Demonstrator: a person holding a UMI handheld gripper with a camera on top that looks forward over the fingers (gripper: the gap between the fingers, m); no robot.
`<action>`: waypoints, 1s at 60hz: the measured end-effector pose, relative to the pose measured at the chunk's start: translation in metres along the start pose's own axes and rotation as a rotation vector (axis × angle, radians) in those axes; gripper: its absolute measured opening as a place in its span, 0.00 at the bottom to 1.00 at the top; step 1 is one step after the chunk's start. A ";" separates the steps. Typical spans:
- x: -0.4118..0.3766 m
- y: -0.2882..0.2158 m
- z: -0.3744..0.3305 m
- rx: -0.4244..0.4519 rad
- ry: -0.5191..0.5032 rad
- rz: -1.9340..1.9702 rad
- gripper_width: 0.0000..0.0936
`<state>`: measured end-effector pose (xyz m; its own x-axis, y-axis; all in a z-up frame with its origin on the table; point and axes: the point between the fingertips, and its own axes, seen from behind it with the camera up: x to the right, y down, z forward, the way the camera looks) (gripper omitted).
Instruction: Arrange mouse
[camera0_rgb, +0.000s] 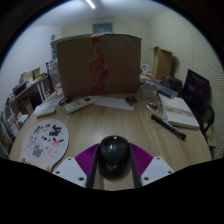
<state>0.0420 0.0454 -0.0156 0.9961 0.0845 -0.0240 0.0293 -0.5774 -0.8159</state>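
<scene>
Gripping a black computer mouse (113, 154) between the fingers (113, 163); magenta pads (87, 157) pressing against both flanks, no gap visible on either side, so fingers clamped on it. Mouse sitting at the near edge of the round wooden table (110, 125), just ahead of the finger roots; whether resting on the wood or lifted clear cannot be told.

Ahead, lying beyond the mouse: open table surface, then a black pen-like rod (167, 126) and an open notebook (179, 112) off to one side, a round printed mat (43, 139) with cartoon figures to the other, a large cardboard box (98, 64) standing at the far edge.

Judging the step: carrying and placing the mouse. For doing it well:
- keeping the squeeze even on the flanks, since the curved shell probably slips forward under a hard pinch;
- holding it level, low over the wood;
- steering for the bare central patch, well apart from rod and notebook;
- settling it flat before easing the grip.
</scene>
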 end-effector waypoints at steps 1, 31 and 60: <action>0.000 0.001 0.000 -0.008 0.003 0.006 0.57; -0.159 -0.173 -0.079 0.204 -0.097 -0.007 0.44; -0.243 0.000 0.004 -0.093 -0.109 -0.109 0.53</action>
<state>-0.2007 0.0280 -0.0124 0.9720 0.2348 -0.0051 0.1487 -0.6323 -0.7603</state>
